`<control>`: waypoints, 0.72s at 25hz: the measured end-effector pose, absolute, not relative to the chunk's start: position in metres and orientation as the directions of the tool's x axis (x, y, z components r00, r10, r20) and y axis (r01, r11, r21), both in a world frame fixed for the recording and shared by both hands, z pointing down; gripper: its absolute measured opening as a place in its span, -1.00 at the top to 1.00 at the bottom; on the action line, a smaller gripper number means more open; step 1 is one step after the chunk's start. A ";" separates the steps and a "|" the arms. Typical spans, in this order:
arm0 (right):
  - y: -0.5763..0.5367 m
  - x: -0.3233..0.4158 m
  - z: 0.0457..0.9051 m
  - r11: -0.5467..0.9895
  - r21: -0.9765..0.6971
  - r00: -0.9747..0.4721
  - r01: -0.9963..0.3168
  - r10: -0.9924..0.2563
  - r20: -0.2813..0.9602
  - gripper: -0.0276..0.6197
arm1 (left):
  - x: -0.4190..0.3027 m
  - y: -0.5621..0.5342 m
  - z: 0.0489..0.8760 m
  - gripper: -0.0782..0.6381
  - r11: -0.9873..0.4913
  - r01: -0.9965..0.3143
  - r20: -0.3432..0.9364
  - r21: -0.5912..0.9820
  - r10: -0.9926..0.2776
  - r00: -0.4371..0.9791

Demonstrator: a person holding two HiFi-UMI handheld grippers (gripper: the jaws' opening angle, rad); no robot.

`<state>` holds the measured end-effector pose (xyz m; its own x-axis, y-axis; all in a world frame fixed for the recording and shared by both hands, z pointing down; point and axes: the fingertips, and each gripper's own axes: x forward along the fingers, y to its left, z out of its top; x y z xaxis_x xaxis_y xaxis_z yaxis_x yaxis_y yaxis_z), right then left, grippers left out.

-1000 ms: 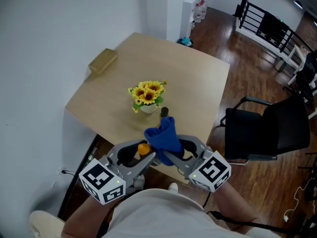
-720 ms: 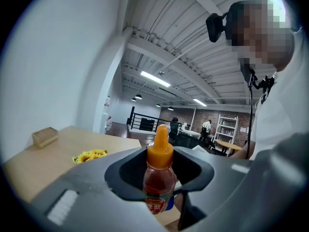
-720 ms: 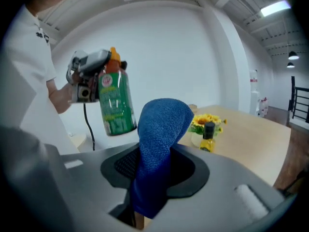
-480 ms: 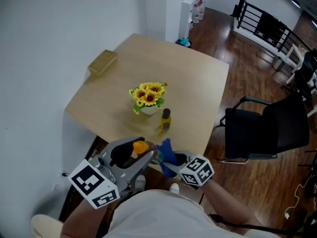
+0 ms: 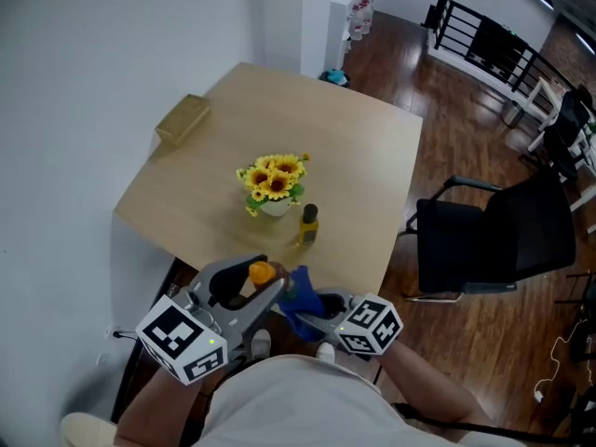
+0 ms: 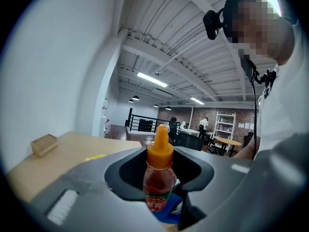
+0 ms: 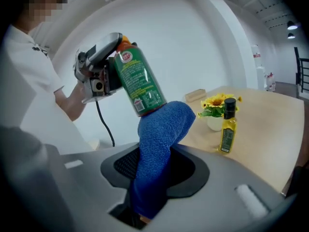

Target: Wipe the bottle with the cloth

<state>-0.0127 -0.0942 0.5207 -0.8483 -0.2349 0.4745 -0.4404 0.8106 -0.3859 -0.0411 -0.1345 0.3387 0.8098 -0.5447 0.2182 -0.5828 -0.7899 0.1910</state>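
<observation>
My left gripper (image 5: 244, 296) is shut on a sauce bottle (image 6: 159, 181) with an orange cap (image 5: 262, 272) and a green label (image 7: 139, 83). It holds the bottle in the air off the table's near edge. My right gripper (image 5: 312, 313) is shut on a blue cloth (image 7: 157, 153). The cloth's top presses against the bottle's base. In the head view the cloth (image 5: 303, 299) sits between the two grippers. In the left gripper view the cloth (image 6: 170, 210) shows just below the bottle.
On the light wooden table (image 5: 354, 156) stand a vase of yellow flowers (image 5: 272, 182) and a small oil bottle (image 5: 307, 224). A tan box (image 5: 182, 118) lies at the far left corner. A black chair (image 5: 498, 245) stands right of the table.
Both grippers dropped lower and nearer to me over the second, pulling the blue cloth down off the oil bottle's line. In the last half second they barely moved.
</observation>
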 end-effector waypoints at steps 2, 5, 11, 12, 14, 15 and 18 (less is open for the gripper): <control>-0.096 0.000 0.521 0.795 -0.386 -0.838 -0.469 -0.262 0.478 0.45 | -0.047 -0.142 0.347 0.33 -0.786 -0.586 0.226 0.195 -0.546 0.807; -0.099 0.019 0.516 0.762 -0.385 -0.822 -0.520 -0.323 0.470 0.45 | -0.055 -0.154 0.364 0.33 -0.781 -0.592 0.241 0.201 -0.546 0.802; -0.102 0.069 0.499 0.653 -0.386 -0.752 -0.651 -0.491 0.439 0.45 | -0.070 -0.193 0.412 0.33 -0.733 -0.661 0.311 0.163 -0.597 0.739; -0.102 0.077 0.496 0.634 -0.381 -0.735 -0.673 -0.518 0.437 0.45 | -0.072 -0.201 0.423 0.33 -0.723 -0.674 0.322 0.153 -0.608 0.725; -0.100 0.092 0.491 0.597 -0.373 -0.702 -0.710 -0.564 0.435 0.45 | -0.076 -0.218 0.448 0.33 -0.701 -0.701 0.342 0.135 -0.631 0.697; -0.099 0.098 0.488 0.581 -0.367 -0.686 -0.726 -0.582 0.437 0.45 | -0.078 -0.227 0.461 0.32 -0.690 -0.712 0.350 0.129 -0.640 0.684; -0.094 0.111 0.483 0.535 -0.357 -0.642 -0.766 -0.620 0.450 0.45 | -0.083 -0.252 0.499 0.32 -0.667 -0.738 0.367 0.107 -0.663 0.652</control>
<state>0.1114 -0.0941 0.4833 -0.6424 -0.6204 0.4499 -0.7661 0.5346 -0.3567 -0.0825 -0.2515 0.4995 0.6524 -0.6632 0.3668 -0.7377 -0.6667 0.1067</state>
